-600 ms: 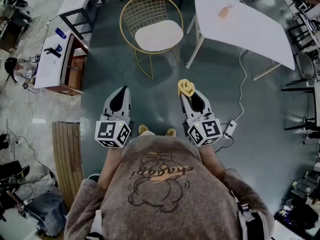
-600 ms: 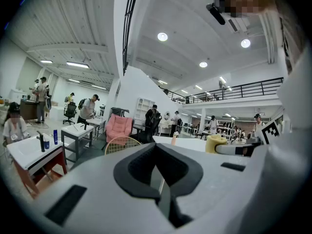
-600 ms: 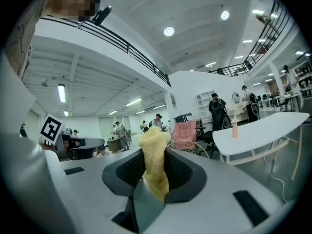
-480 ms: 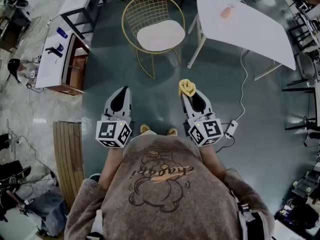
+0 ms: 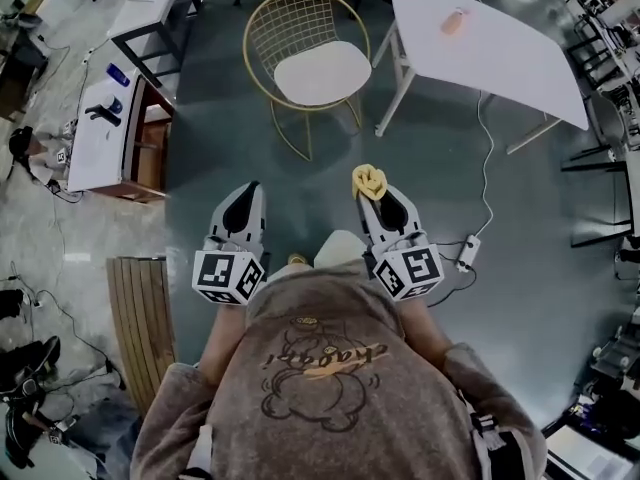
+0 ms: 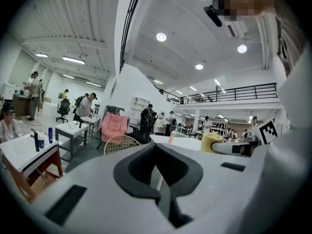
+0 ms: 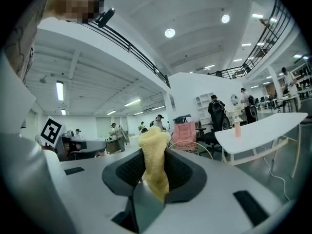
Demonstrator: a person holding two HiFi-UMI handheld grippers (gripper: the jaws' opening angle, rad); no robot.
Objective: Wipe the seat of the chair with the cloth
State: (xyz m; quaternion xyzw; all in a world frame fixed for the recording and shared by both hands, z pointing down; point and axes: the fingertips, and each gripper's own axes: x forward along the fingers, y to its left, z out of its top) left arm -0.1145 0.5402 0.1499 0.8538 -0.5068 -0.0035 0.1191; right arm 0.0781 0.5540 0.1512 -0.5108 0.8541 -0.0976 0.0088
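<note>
The chair (image 5: 306, 60) is a gold wire frame with a white seat cushion (image 5: 321, 72), standing on the dark floor well ahead of me. My right gripper (image 5: 372, 190) is shut on a crumpled yellow cloth (image 5: 369, 179), held at waist height short of the chair. In the right gripper view the cloth (image 7: 155, 160) sticks up between the black pads of the gripper (image 7: 153, 156), with the chair (image 7: 195, 147) far behind it. My left gripper (image 5: 244, 194) is level with the right one, its jaws together with nothing in them. The left gripper view shows the gripper (image 6: 157, 152), the chair (image 6: 120, 143) and the cloth (image 6: 211, 141).
A white table (image 5: 500, 58) stands right of the chair with a pink bottle (image 5: 453, 21) on it. A white desk (image 5: 112, 118) with small items stands at the left. A cable and power strip (image 5: 467, 252) lie on the floor at the right, and wooden slats (image 5: 140, 308) at the left.
The person has taken a step: a light trouser leg now shows between the grippers where two shoes showed. Both grippers keep their pose, and the cloth stays held.
</note>
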